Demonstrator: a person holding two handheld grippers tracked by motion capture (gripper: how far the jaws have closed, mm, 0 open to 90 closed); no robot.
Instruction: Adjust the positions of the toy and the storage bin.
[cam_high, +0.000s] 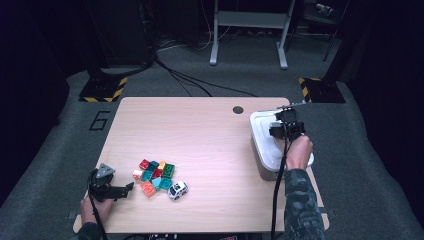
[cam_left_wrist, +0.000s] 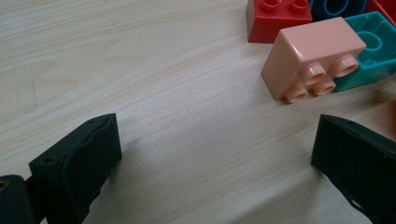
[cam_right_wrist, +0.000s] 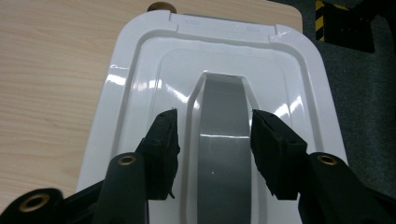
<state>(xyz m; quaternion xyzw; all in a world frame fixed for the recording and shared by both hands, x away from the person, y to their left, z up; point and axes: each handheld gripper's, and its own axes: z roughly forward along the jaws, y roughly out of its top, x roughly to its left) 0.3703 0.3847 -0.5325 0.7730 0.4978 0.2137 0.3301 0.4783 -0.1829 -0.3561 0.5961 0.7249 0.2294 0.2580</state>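
I take the white box (cam_high: 267, 150) at the table's (cam_high: 200, 130) right edge as my landmark. Its lid (cam_right_wrist: 140, 93) is on, glossy white, with a grey handle (cam_right_wrist: 222, 140) running along a recess down its middle. A round hole (cam_high: 238, 109) in the tabletop sits just off the box's far left corner. Well to the box's left, toward my near side, lies a heap of bricks (cam_high: 155, 175): red, teal, green, orange, pink, packed against one another. A small white toy car (cam_high: 177, 190) rests on the heap's near side, the side toward the box. The stretch of table between the box and the heap is plain wood.

My right gripper (cam_right_wrist: 215, 135) is over the box, pointing down onto the lid. Its jaws straddle the grey handle, one on each side, down in the recess. There is a thin strip of white on either side between pad and handle, so I read them as loose around it rather than pinching, though the angle is steep and I may be missing a light touch.

My left gripper (cam_left_wrist: 215, 154) sits far from the box, just beyond the heap, low over the wood. Its jaws stand wide apart with only bare table between them. A pink brick (cam_left_wrist: 313, 56) lies on its side just ahead, studs facing me, touching a teal brick (cam_left_wrist: 373, 51), with a red brick (cam_left_wrist: 275, 18) behind.
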